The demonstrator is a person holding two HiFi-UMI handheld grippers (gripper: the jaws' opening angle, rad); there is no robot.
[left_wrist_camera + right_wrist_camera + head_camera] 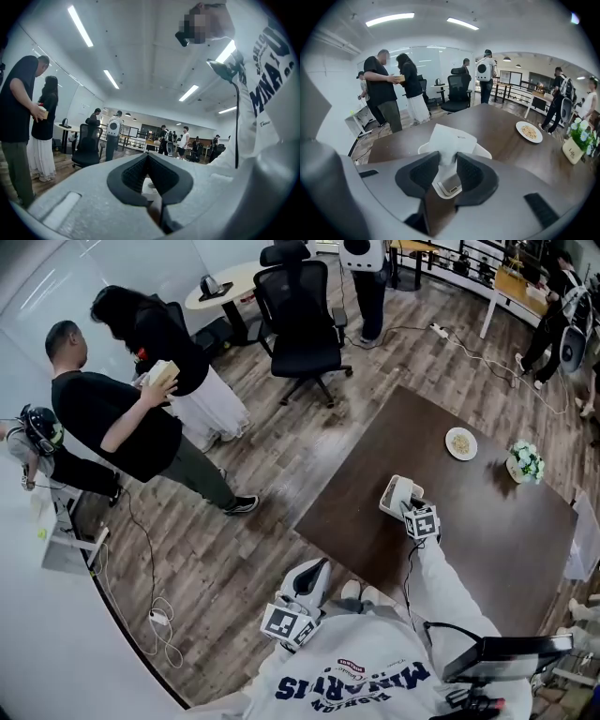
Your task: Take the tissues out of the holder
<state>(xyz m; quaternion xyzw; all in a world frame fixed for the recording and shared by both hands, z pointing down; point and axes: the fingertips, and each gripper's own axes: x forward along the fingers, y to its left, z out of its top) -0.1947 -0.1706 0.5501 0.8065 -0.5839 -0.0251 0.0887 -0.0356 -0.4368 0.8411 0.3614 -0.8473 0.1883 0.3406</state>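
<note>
A white tissue holder [391, 500] stands near the table's [487, 540] near-left edge, and a white tissue [451, 138] sticks up out of it. In the right gripper view the holder's rim [482, 151] shows behind the jaws. My right gripper [447, 166] is tilted down over the holder and is open, with the narrow lower part of the tissue between its pads. In the head view it [409, 506] sits right at the holder. My left gripper [314, 570] hangs off the table, close to my body, pointing level. It [148, 155] is shut and holds nothing.
A plate of food [461, 443] and a small pot of white flowers [526, 463] stand farther back on the brown table. Two people [122, 409] stand on the wood floor to the left, and a black office chair [305, 324] is behind.
</note>
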